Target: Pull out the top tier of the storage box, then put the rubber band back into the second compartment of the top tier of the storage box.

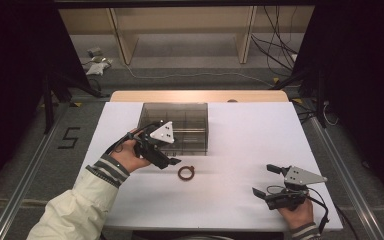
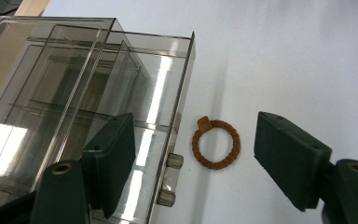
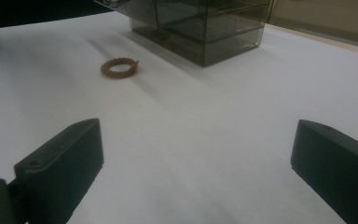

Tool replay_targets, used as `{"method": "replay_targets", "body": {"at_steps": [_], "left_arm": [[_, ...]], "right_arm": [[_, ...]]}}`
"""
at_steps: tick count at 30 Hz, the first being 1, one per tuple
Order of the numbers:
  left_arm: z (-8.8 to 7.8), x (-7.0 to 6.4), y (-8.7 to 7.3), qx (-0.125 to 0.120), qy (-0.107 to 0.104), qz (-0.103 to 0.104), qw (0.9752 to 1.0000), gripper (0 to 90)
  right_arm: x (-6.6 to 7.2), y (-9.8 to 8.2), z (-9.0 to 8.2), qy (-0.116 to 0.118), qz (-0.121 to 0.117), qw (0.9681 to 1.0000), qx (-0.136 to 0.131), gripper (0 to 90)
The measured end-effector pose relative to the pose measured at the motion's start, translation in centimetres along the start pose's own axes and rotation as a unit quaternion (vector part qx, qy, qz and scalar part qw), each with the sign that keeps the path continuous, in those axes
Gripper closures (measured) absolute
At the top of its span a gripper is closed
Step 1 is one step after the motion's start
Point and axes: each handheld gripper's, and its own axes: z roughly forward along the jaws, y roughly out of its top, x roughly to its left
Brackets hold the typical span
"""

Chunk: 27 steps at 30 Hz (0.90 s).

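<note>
The brown braided ring (image 2: 215, 143) lies flat on the white table (image 1: 240, 135), just beside the front of the clear plastic drawer box (image 1: 180, 125) and apart from it. The left gripper (image 1: 172, 161) hovers over the spot with its jaws spread and nothing gripped — in the left gripper view the ring sits between the two black jaws, farther out along the table, touched by neither, while one jaw hangs in front of the box's drawer front. The right gripper (image 1: 264, 180) rests near the table's near right corner, well apart from the ring, its jaws also spread wide — bare table between them.
</note>
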Motion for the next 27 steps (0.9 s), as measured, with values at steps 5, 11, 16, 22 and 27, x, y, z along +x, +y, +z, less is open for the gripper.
{"method": "replay_targets", "body": {"at_steps": [5,11,16,22,27], "left_arm": [[-0.1,-0.4,0.2,0.002,0.004,-0.002,1.0,29.3],[0.1,-1.0,0.3,-0.005,0.005,0.0,1.0,28.7],[0.4,-1.4,0.3,-0.009,0.001,-0.001,1.0,28.6],[1.1,-1.8,0.0,-0.013,-0.003,-0.011,0.9999,30.3],[1.5,-2.5,0.1,-0.012,-0.01,-0.014,0.9998,31.4]], "right_arm": [[0.0,0.0,0.0,0.0,0.0,1.0,-0.001,3.5],[0.0,0.0,0.0,0.0,0.0,1.0,0.0,3.5],[0.0,0.0,0.0,-0.001,0.0,1.0,-0.001,3.5],[0.0,0.0,0.0,-0.002,0.001,1.0,-0.001,3.5],[0.0,0.0,0.0,-0.001,0.001,1.0,0.0,3.5]]}}
